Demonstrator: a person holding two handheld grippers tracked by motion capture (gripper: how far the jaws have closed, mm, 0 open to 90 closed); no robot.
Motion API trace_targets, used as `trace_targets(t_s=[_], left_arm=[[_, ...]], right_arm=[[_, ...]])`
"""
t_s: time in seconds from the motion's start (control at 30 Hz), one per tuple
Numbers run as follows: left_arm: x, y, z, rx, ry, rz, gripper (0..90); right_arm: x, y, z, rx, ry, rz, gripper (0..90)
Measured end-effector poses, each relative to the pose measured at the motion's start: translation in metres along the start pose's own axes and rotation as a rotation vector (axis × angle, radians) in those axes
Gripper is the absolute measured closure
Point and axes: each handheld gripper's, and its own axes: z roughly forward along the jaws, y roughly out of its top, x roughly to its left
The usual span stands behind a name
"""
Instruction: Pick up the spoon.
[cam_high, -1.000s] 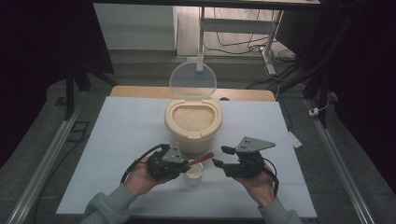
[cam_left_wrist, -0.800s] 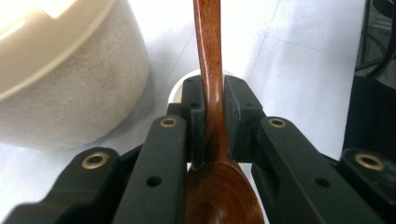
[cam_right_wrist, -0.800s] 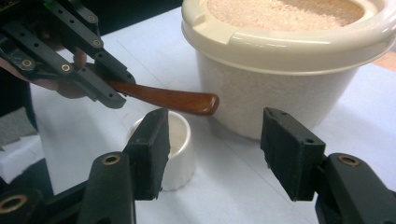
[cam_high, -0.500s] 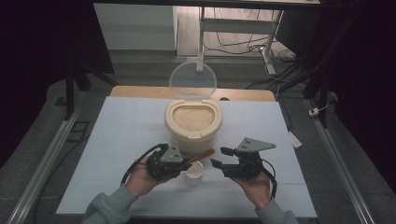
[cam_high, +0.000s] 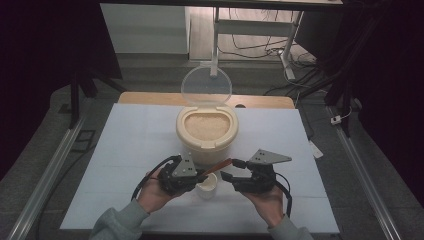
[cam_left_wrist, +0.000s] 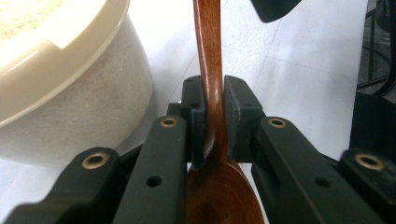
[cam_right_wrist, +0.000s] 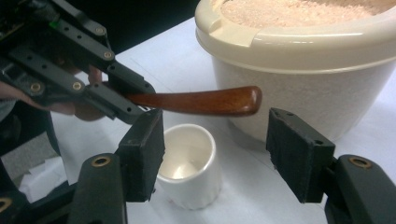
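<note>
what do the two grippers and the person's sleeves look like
Both the left gripper and the right gripper are black, with blocky jaws and brass-coloured rivets at the linkages. Each has a grey three-cornered plate on top and trails a black cable. The sleeves are grey-green.

Both forearms come in over the table's (cam_high: 125, 150) near edge. The left gripper (cam_high: 199, 174), cradled in the left hand (cam_high: 152, 192), has its jaws clamped on a spoon (cam_left_wrist: 208, 70). The right gripper (cam_high: 230, 170), in the right hand (cam_high: 267, 202), faces it, jaws wide apart and just opened further, gripping nothing.
</note>
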Motion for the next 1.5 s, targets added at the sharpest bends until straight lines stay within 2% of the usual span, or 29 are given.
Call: trace_targets(t_s=[0.13, 0.2, 0.43, 0.57, 0.87, 1.07, 1.17, 1.37, 1.43, 1.47, 1.5], left_arm=[[-0.0039, 0.0008, 0.0028, -0.004, 0.004, 0.012, 78.8], [-0.0059, 0.0015, 0.0037, -0.004, 0.007, 0.018, 78.8], [-0.0079, 0.0016, 0.0031, -0.014, 0.025, 0.031, 79.0], [-0.0078, 0.0015, 0.0028, -0.013, 0.029, 0.033, 79.1], [-0.0064, 0.0005, 0.0050, 0.006, 0.044, 0.040, 79.8], [-0.0062, -0.0001, 0.0062, 0.019, 0.041, 0.047, 80.5], [-0.0065, -0.0004, 0.0059, 0.018, 0.041, 0.051, 80.7], [-0.0056, -0.0010, 0.0011, -0.003, 0.029, 0.041, 80.4], [-0.0053, -0.0021, 0.0001, -0.016, 0.027, 0.026, 79.5], [-0.0044, -0.0030, -0.0006, -0.026, 0.020, 0.010, 77.3], [-0.0044, -0.0030, -0.0006, -0.026, 0.020, 0.010, 71.4]], right_arm=[[0.0006, -0.0015, 0.0034, -0.028, 0.005, 0.046, 38.5], [0.0006, -0.0020, 0.0049, -0.051, 0.026, 0.077, 41.2], [-0.0019, -0.0043, 0.0045, -0.107, 0.032, 0.154, 51.5], [-0.0019, -0.0049, 0.0051, -0.125, 0.024, 0.172, 55.7], [-0.0075, -0.0056, 0.0056, -0.171, 0.081, 0.252, 67.6], [-0.0057, -0.0025, 0.0037, -0.222, 0.161, 0.254, 78.2], [-0.0041, -0.0013, 0.0039, -0.247, 0.216, 0.262, 82.3], [-0.0029, -0.0008, 0.0039, -0.278, 0.243, 0.260, 82.8], [-0.0019, 0.0001, 0.0035, -0.282, 0.242, 0.251, 82.9], [-0.0015, 0.0007, 0.0030, -0.284, 0.243, 0.247, 82.9], [-0.0013, 0.0013, 0.0022, -0.290, 0.248, 0.245, 82.9]])
